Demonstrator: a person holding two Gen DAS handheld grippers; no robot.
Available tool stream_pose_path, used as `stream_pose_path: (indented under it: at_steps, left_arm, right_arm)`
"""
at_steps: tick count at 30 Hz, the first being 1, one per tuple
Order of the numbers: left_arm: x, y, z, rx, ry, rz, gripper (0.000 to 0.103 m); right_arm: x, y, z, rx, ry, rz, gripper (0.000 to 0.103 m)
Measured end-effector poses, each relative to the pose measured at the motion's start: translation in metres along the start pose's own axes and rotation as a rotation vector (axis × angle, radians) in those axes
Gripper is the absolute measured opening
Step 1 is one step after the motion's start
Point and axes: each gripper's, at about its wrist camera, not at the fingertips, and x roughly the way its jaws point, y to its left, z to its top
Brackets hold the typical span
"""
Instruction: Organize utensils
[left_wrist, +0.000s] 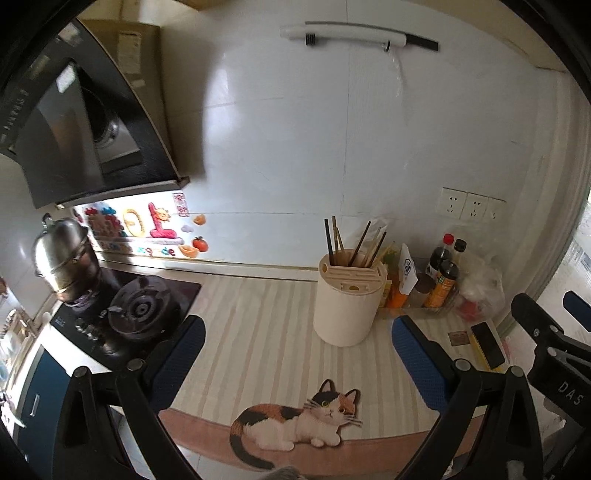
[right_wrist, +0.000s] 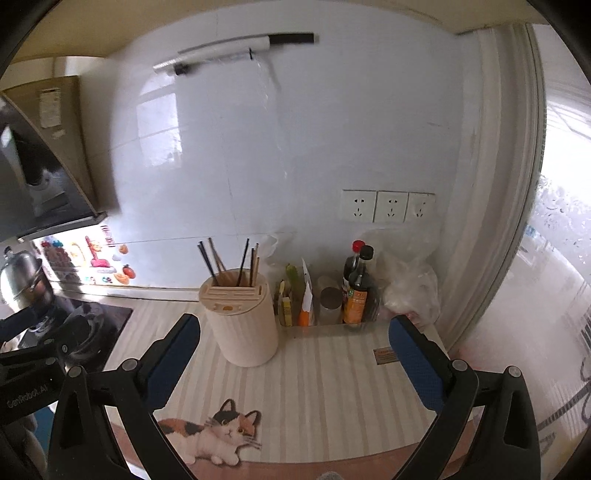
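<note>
A cream cylindrical utensil holder (left_wrist: 347, 306) (right_wrist: 242, 325) stands on the striped counter mat, with several chopsticks (left_wrist: 354, 242) (right_wrist: 229, 260) sticking up from its rear slot. My left gripper (left_wrist: 297, 347) is open and empty, held back from the holder above the mat. My right gripper (right_wrist: 293, 350) is also open and empty, with the holder just left of its centre line. The right gripper's black frame (left_wrist: 550, 347) shows at the right edge of the left wrist view, and the left gripper's frame (right_wrist: 33, 373) shows at the left edge of the right wrist view.
A gas hob (left_wrist: 140, 314) with a steel pot (left_wrist: 62, 254) lies to the left under a black hood (left_wrist: 81, 122). Sauce bottles (right_wrist: 356, 291), packets and a plastic bag (right_wrist: 410, 280) crowd the back right corner. Wall sockets (right_wrist: 388, 206) sit above. A phone (left_wrist: 487, 343) lies at right.
</note>
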Motion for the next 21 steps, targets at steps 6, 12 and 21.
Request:
stream_pose_path:
  at_steps: [6, 12, 21]
  left_arm:
    - [-0.031, 0.006, -0.012, -0.021, -0.011, 0.021, 0.103]
    - [-0.046, 0.01, -0.02, -0.003, -0.017, -0.006, 0.103]
    - [-0.054, 0.019, -0.022, 0.003, -0.022, -0.009, 0.103]
  right_arm:
    - [-0.043, 0.0, -0.011, -0.026, -0.004, 0.044, 0.103]
    - [-0.072, 0.002, -0.016, -0.017, -0.021, 0.016, 0.103]
    - [-0.098, 0.011, -0.018, -0.008, -0.048, -0.024, 0.103]
